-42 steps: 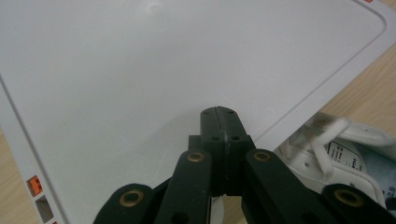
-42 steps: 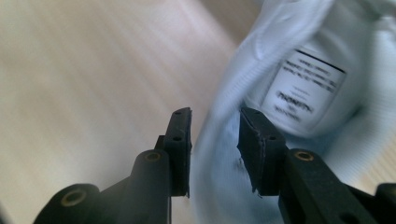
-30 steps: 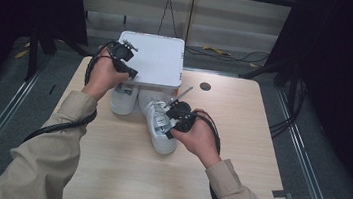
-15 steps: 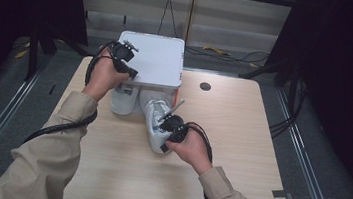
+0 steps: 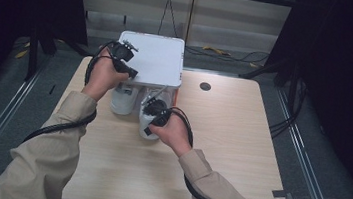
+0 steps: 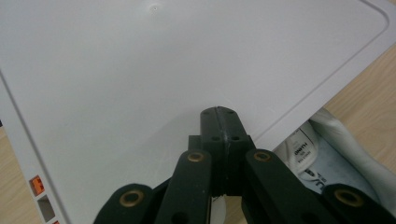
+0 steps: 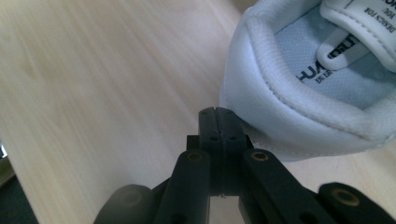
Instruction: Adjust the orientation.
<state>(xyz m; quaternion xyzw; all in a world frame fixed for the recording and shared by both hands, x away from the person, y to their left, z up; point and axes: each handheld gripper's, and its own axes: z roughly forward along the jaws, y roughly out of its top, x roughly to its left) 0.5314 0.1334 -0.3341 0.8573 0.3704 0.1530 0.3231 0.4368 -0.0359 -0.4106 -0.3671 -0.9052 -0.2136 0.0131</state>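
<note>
On the pale wooden table (image 5: 239, 152), toward its far left part, sits a white box whose flat lid (image 5: 156, 59) is raised at the near edge over two white shoes. From the table's middle, the box lies at about eleven o'clock. The left gripper (image 5: 130, 70) rests at the lid's near left corner; in the left gripper view its black jaws are pressed together with their tips against the white lid (image 6: 154, 70), and nothing shows between them. Under the lid's edge, at about four o'clock in that view, the inside of a shoe (image 6: 322, 154) shows, with printed lettering on its insole. The right gripper (image 5: 152, 108) sits at about five o'clock from the left one, over the right-hand shoe (image 5: 146, 124), whose toe end lies under the lid. In the right gripper view its jaws are likewise closed tight with nothing pinched, their tips touching or just beside the padded heel of the shoe (image 7: 289, 116). The other shoe (image 5: 123, 101) stands just beside it, at about nine o'clock.
</note>
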